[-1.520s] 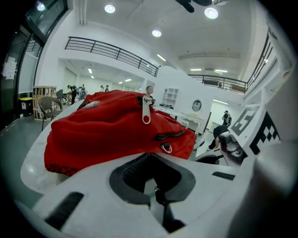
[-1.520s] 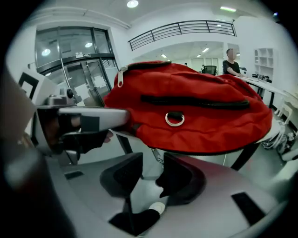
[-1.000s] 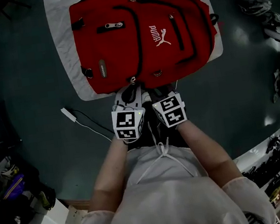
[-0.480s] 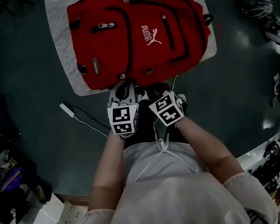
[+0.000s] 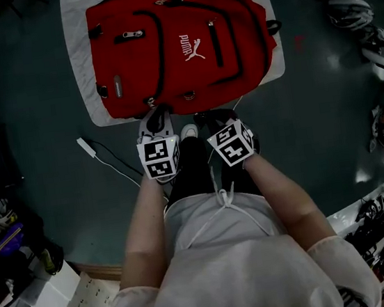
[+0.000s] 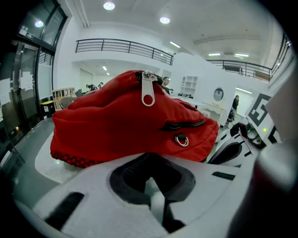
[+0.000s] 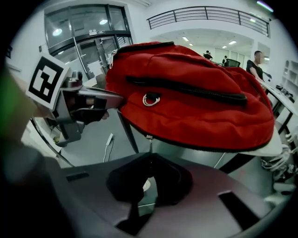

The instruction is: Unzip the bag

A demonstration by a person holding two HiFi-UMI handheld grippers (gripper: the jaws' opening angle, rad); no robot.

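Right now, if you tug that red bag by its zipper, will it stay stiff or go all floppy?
Probably floppy: the bag is soft cloth, and its top dips and wrinkles in the left gripper view. It doesn't look stuffed full, so it's likely light. It may slide on the smooth table unless held.

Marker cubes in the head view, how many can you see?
2. The left cube rides on the left tongs, the right cube on the right tongs, both just below the red backpack. None seems hidden.
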